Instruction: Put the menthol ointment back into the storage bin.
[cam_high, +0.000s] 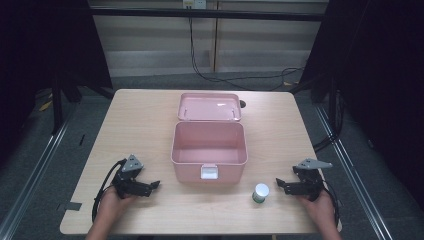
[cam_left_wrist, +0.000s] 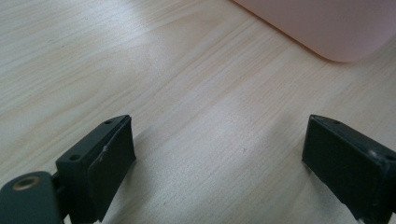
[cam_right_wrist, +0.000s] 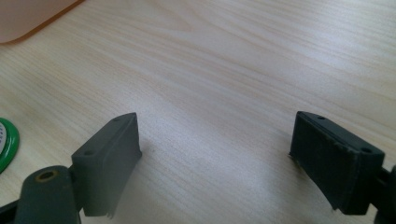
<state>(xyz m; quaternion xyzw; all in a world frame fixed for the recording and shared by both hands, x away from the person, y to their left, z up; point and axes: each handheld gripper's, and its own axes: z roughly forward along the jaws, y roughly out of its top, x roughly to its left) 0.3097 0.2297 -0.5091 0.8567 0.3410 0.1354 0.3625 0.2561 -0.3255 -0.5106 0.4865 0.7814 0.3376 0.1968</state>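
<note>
Grippers (cam_high: 156, 185) (cam_high: 278, 183) gape empty; pink box (cam_high: 209, 150) between, bottle (cam_high: 260, 192) beside right.

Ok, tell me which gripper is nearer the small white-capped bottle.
Right. The right gripper sits just beside the bottle, on its right. The left gripper is across the table, beyond the pink box.

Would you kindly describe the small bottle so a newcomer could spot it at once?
Start at the open pink box in the middle of the wooden table. Just off its front right corner, toward the right gripper, stands a small bottle. It is the only white-capped, green-labelled thing there.
</note>
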